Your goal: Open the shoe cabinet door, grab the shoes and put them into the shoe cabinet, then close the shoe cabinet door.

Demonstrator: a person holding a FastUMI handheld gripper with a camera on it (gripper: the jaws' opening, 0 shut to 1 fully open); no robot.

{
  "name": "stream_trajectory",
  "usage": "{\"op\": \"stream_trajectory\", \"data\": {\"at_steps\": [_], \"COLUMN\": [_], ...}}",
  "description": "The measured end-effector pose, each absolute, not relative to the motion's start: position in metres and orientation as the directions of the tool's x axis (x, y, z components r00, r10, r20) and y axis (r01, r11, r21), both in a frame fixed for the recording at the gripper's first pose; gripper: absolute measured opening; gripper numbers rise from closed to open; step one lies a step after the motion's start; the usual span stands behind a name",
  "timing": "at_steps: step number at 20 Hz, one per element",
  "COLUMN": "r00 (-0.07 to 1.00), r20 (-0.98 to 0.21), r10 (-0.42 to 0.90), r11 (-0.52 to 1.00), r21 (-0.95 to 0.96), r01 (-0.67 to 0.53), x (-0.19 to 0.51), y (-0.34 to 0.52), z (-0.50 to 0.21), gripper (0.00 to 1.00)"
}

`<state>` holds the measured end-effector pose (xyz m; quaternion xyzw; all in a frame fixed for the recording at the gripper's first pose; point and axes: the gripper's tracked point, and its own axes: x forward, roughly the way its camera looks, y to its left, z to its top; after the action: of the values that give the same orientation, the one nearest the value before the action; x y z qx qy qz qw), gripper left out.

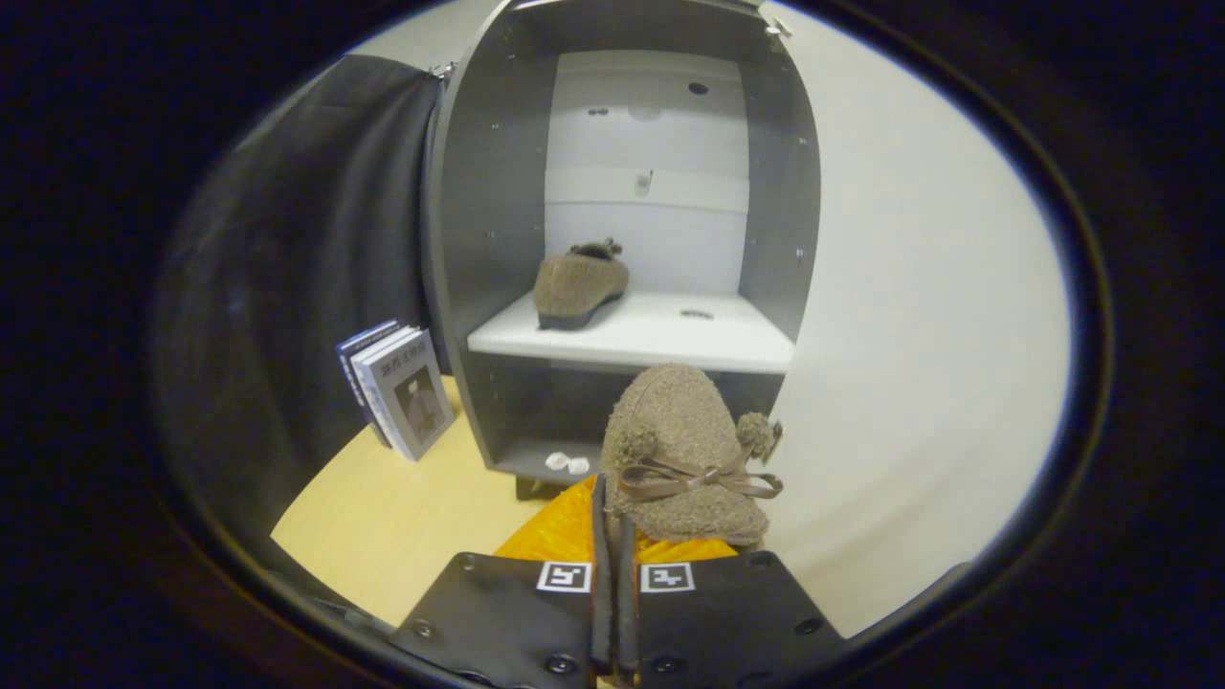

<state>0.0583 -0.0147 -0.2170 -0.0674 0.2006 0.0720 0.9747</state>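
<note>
The grey shoe cabinet [478, 191] stands open straight ahead. Its white door [919, 335] is swung out to the right. One brown fuzzy shoe [577, 283] rests on the left part of the white shelf [670, 335]. My gripper [612, 498] is shut on the second brown shoe [679, 431], pinching its left side wall, with the orange lining [560, 536] showing beside the fingers. This shoe has a ribbon bow and two pom-poms. It hangs toe-forward in front of the cabinet, just below the shelf's front edge.
A few books [397, 388] lean upright on the pale wooden table [383, 526], left of the cabinet. Small white bits [567, 463] lie on the cabinet's bottom board. The right half of the shelf is bare apart from a small dark mark.
</note>
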Motion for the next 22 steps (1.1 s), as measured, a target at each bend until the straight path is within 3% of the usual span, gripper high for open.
{"op": "stream_trajectory", "data": {"at_steps": [5,12,22], "r00": [0.939,0.915,0.887], "r20": [-0.337,-0.404,-0.460], "r10": [0.060,0.004,0.040], "r11": [0.983,0.988,0.998], "r21": [-0.142,-0.139,0.061], "r01": [-0.114,-0.066,-0.014], "x": [0.162,0.297,0.366], "y": [-0.010,-0.014,-0.016], "z": [-0.173,-0.193,-0.206], "gripper": [0.05,0.05,0.08]}}
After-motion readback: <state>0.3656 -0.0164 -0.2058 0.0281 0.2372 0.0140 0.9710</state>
